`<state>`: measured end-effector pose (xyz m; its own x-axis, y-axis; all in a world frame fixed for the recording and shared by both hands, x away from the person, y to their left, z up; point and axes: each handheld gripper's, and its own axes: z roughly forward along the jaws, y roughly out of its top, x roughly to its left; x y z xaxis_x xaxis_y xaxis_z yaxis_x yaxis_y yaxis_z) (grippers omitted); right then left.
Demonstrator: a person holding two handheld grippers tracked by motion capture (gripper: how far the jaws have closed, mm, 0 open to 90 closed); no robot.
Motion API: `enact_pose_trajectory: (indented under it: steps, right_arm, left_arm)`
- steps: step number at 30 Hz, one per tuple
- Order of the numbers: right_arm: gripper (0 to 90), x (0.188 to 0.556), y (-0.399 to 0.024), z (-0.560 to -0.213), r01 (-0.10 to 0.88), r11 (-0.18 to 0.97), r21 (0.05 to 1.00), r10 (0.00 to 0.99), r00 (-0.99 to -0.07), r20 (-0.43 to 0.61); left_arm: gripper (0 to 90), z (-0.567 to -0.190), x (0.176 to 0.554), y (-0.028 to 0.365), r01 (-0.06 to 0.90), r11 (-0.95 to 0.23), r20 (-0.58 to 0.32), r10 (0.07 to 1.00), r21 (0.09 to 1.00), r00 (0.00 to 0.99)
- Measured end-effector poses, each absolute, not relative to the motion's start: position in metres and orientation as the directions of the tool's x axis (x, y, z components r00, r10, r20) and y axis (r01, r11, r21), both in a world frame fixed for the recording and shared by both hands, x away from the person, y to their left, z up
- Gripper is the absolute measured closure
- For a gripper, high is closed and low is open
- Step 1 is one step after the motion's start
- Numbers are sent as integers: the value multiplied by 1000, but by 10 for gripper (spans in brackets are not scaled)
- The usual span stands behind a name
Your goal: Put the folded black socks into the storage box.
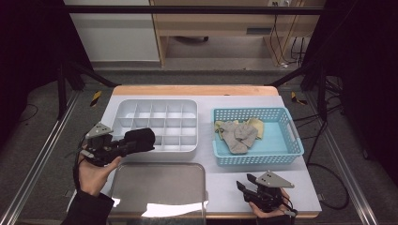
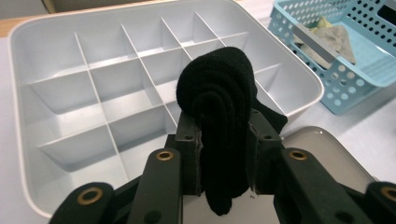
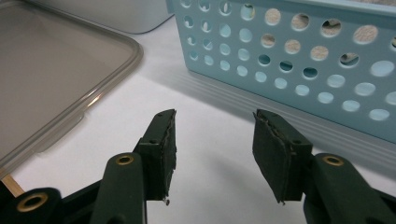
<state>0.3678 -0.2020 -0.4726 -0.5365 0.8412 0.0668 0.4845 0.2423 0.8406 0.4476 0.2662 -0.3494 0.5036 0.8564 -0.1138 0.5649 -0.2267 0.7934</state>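
Rolled black sock (image 2: pixel 219 116), clamped in my left gripper (image 1: pixel 136 140), long axis running out along the jaws.
Item hangs over the near edge of the divided white tray (image 1: pixel 123 107), compartments directly ahead and below; right gripper (image 3: pixel 212 140) gapes empty, parked beside the blue basket (image 1: pixel 290 123).

We see a light blue perforated plastic basket (image 1: pixel 291 136) on the right of the pale surface (image 1: pixel 220 187), with grey and yellowish cloth pieces (image 1: pixel 239 133) lying in it. Near the front edge lies a flat, translucent grey plastic lid (image 1: pixel 157 187) with rounded corners. Beyond the surface we see grey carpet floor (image 1: pixel 42 126), a light wooden cabinet (image 1: pixel 211 23) and black cables (image 1: pixel 286 33).
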Motion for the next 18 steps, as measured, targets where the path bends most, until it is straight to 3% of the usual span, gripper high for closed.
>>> enact_pose_trajectory:
  steps: [18]
  right_arm:
    - [496,370,-201,-476,492,250,834,838,-541,68]
  left_arm:
    - [695,-362,486,280,633,-273,-68,885,725,460]
